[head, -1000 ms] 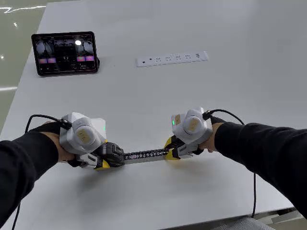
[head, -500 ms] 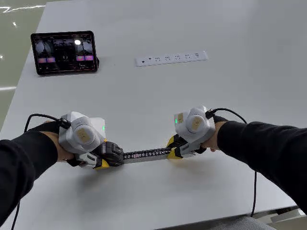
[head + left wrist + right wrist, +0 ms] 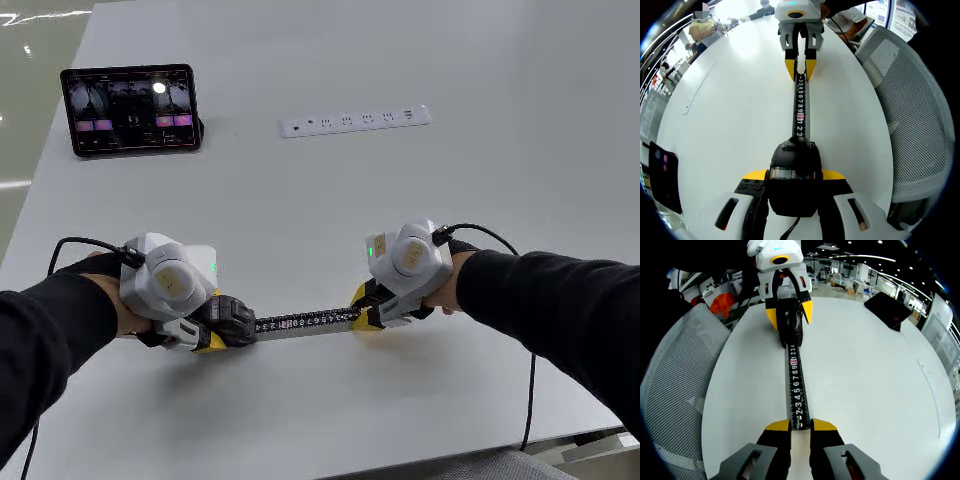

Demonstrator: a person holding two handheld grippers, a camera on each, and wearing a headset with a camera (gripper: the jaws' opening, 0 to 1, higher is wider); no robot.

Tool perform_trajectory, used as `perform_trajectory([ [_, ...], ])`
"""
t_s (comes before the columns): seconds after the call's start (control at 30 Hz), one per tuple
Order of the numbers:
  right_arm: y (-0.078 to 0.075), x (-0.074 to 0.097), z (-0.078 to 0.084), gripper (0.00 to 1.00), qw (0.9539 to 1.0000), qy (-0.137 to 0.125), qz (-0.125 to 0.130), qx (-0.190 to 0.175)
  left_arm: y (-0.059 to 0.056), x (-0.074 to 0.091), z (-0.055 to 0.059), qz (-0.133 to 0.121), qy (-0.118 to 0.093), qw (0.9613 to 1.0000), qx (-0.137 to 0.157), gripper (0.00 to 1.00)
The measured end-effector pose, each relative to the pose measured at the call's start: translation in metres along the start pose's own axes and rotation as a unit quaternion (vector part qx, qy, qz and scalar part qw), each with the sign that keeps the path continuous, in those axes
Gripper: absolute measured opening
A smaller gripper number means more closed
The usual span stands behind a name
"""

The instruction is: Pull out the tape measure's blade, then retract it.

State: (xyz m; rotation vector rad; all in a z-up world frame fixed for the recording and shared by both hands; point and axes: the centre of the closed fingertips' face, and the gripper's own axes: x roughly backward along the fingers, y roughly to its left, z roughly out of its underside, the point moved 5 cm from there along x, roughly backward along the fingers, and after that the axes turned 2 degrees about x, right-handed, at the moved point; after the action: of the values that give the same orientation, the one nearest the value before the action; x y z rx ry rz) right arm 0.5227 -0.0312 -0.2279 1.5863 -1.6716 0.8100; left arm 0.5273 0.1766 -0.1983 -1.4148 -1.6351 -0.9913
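Near the front edge of the white table (image 3: 300,200), the black tape measure (image 3: 232,322) sits low on the surface with its blade (image 3: 305,322) drawn out to the right, a short numbered run showing between the two grippers. The left gripper (image 3: 215,335) has its yellow-tipped jaws clamped on the sides of the case. In the left gripper view the case sits squarely between them, with the blade running straight away up the picture. The right gripper (image 3: 362,318) is closed on the blade's free end, its jaws pinched together over the tip. In the right gripper view the numerals start at the low digits by the jaws and climb toward the case. The blade looks straight and close to the tabletop; whether it touches the table cannot be told. A person's black sleeves (image 3: 560,310) reach in behind the grippers, and a black cable (image 3: 75,243) loops from behind the left one. Well apart, toward the far left of the table, a tablet (image 3: 130,108) stands propped with its screen lit. A white power strip (image 3: 355,121) lies flat near the table's middle. A grey mesh chair (image 3: 920,115) stands beside the table in the left gripper view.
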Motion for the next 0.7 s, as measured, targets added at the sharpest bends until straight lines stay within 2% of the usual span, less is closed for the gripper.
perform_trajectory([
  [0.7,-0.003,0.009,0.013,0.10,1.0000,0.005,0.002,-0.006,0.000,0.000,-0.001,0.000,0.001,1.0000,-0.002,0.33],
])
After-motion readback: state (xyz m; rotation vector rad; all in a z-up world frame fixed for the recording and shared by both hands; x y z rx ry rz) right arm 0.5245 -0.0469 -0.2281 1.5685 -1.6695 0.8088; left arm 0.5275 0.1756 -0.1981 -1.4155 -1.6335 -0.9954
